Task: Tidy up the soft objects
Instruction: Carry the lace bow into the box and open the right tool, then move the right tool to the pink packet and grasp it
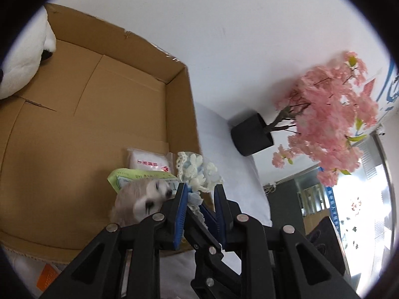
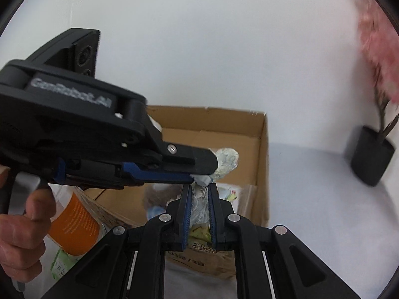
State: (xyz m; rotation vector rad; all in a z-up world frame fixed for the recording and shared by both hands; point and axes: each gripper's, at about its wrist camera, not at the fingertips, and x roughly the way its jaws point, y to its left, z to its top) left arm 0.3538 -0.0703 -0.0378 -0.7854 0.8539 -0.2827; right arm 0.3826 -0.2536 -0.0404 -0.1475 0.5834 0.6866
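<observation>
Cardboard box (image 1: 87, 114) open on white tabletop (image 1: 232, 164); already inside: grey plush toy (image 1: 142, 199), wrapped white pack (image 1: 149, 160), green packet (image 1: 124, 178). Large white plush (image 1: 22, 67) at box's upper left edge; in or out, cannot tell. Lace cloth (image 1: 197, 172), cream and pale blue, in the air above box's near right corner, not yet dropped in. Judged well along: several soft items boxed, cloth pending. Left tool (image 1: 199, 199) nearly closed, pads pinching cloth's lower bunch. Right tool (image 2: 199, 199) likewise nearly closed on the same cloth from below. Pink blossom tree in black pot (image 1: 251, 134) well apart.
</observation>
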